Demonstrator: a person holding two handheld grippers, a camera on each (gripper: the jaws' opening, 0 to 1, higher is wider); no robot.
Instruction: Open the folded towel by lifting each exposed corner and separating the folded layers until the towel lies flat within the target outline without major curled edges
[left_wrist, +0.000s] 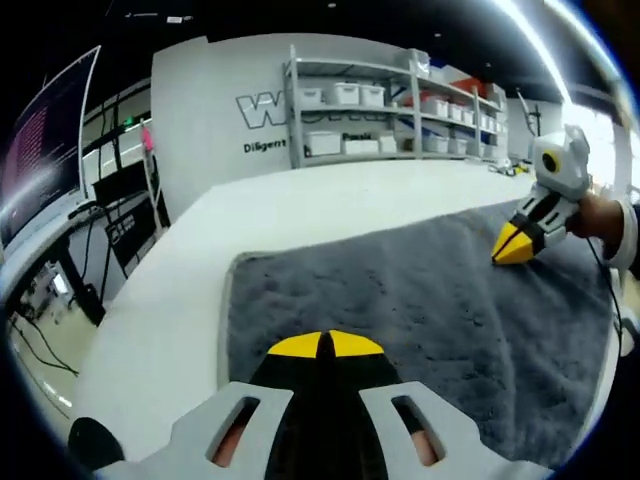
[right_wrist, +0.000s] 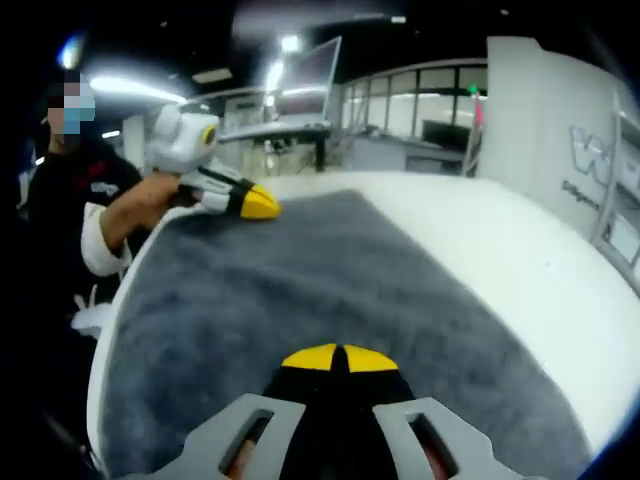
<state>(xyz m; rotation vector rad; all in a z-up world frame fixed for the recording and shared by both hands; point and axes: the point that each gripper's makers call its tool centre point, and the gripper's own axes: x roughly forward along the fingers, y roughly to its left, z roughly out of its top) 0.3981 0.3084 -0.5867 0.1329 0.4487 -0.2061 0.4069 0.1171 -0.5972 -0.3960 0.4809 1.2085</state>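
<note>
Grey towel (left_wrist: 420, 300) lay spread on white tabletop (left_wrist: 170, 290), its near edge hidden behind claws. Left claw (left_wrist: 326, 346) and right claw (right_wrist: 336, 358): tips pressed together, empty, resting over towel.

The left gripper view sits low over the grey towel (left_wrist: 420, 300) on the white desk (left_wrist: 170, 300), looking along its own jaws toward shelves (left_wrist: 400, 110) on a far wall, with the right hand-held gripper (left_wrist: 512, 247) entering from the right. The right gripper view, equally near the cloth, faces the opposite way, toward the person (right_wrist: 75, 200) holding the left hand-held gripper (right_wrist: 258, 206). Both views share the towel's middle.
</note>
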